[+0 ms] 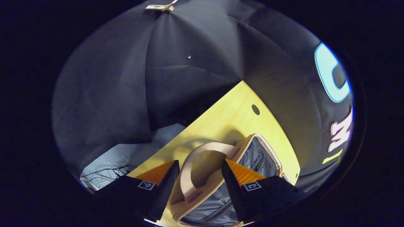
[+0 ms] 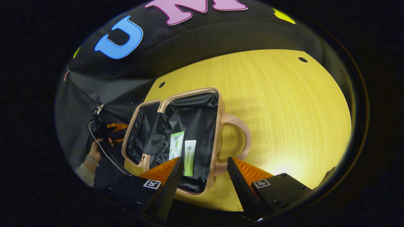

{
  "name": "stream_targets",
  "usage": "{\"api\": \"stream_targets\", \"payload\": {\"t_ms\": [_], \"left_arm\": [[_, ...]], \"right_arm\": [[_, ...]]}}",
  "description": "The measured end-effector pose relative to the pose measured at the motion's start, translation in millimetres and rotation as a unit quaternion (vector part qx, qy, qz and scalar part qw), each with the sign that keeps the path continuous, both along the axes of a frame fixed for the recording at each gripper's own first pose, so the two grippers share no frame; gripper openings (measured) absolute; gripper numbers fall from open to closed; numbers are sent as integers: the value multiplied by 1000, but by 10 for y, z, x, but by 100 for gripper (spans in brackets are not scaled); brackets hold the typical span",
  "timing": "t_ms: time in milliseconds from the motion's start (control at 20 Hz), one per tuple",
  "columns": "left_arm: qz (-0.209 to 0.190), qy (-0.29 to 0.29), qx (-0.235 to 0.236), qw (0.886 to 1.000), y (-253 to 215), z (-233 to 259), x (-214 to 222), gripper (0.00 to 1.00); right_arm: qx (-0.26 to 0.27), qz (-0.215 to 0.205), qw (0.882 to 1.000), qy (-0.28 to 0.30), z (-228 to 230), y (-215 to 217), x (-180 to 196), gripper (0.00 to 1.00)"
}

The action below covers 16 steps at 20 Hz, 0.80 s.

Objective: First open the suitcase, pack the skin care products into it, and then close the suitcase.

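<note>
Nothing can be read for certain. Inside the open suitcase point(image 2: 189, 126), the box point(image 2: 176, 145) and the tube point(image 2: 189, 157) lying just beside it each carry a small dark printed mark near the top end, too small to make out. Square black-and-white coded tags sit on each tool's fingers point(image 2: 172, 186), without letters.

Left gripper view sits low beside the suitcase point(image 1: 221, 189); right gripper view overlooks it point(image 2: 176, 138) from above.

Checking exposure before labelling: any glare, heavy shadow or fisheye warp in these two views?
Right gripper view: hot glare on the table at lower right, its edges curve with the fisheye, the two tubes in the open suitcase are sharp. Left gripper view: dimmer, the handle casts a shadow on the wood, the far cloth is dark.
</note>
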State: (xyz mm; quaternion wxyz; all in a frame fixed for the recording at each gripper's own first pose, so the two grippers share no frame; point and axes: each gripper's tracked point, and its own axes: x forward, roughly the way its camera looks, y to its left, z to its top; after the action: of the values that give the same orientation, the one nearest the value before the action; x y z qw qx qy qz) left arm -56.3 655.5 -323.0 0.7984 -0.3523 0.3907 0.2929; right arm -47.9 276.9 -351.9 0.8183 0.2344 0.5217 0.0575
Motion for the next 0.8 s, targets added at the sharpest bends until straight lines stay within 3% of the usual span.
{"api": "stream_targets", "payload": {"t_ms": [200, 250, 300, 450, 500, 550, 600, 800], "left_arm": [[6, 50, 6, 999, 43, -167, -60, 86], [1, 61, 13, 998, 42, -202, -50, 93], [-5, 68, 20, 998, 46, -214, -23, 82], [-34, 129, 70, 989, 119, -277, -91, 22], [-45, 131, 87, 986, 116, -235, -40, 24], [-59, 123, 102, 985, 94, -182, 2, 16], [-74, 109, 111, 985, 51, -116, 63, 14], [-101, 62, 120, 986, -163, 394, 218, 8]], "right_arm": [[-6, 2, 1000, 2, -27, -15, -16, 89], [-6, 3, 1000, 3, -29, -10, -24, 89], [-5, 3, 1000, 3, -22, -8, -23, 89], [0, 4, 1000, -3, 5, 4, -14, 89], [-1, 5, 1000, -3, 11, 0, -25, 89], [-2, 6, 1000, -5, 18, -8, -40, 89], [-1, 6, 1000, -9, 26, -1, -33, 89], [9, 20, 999, -38, 156, 17, -62, 89]]}}
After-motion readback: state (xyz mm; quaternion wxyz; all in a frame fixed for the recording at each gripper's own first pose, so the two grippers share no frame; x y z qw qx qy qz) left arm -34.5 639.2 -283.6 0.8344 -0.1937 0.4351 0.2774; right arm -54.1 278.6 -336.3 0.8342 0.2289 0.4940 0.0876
